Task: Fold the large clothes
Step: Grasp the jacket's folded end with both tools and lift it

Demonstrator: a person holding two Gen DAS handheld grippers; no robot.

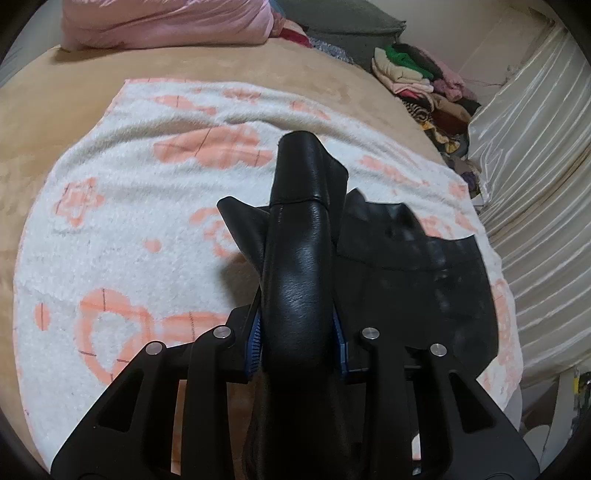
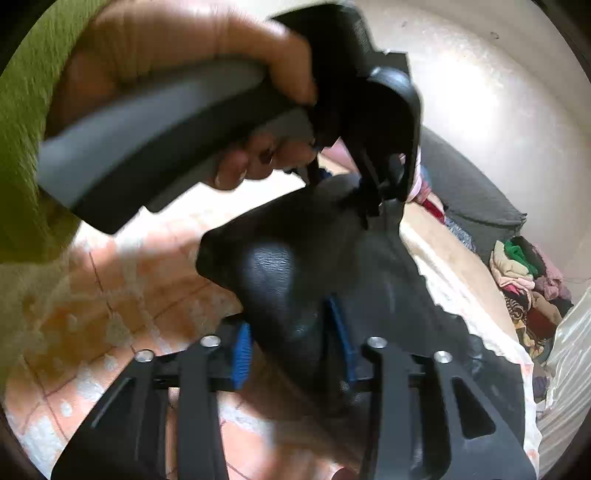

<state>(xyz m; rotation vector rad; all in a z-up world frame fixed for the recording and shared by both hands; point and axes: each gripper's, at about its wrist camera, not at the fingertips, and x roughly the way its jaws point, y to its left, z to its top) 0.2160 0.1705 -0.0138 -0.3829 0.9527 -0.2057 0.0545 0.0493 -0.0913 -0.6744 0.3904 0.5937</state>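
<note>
The left tongs [image 1: 300,332] are clenched on a rolled fold of the black leather-like garment [image 1: 413,273], which runs up between the blue pads [image 1: 254,343] and stands out past them toward the far side. The rest of the garment lies spread to the right on a white blanket [image 1: 129,206] with an orange flower pattern, which covers a tan bed [image 1: 44,122].

The right tongs [image 2: 295,354] grasp another bunched part of the same garment [image 2: 280,280]; the cloth sits between the blue pads [image 2: 242,354], pressed against the right one, with the left pad just at its edge. Beyond them, in the right wrist view, a hand [image 2: 177,74] in a green sleeve [image 2: 26,122] holds the grey handle of the left tool, whose tongs pinch the garment at the far end.

At the head of the bed lie a pink pillow [image 1: 166,22] and a grey cushion [image 1: 343,18]. A pile of folded clothes [image 1: 417,77] sits at the far right, beside a pale shiny curtain [image 1: 528,147].
</note>
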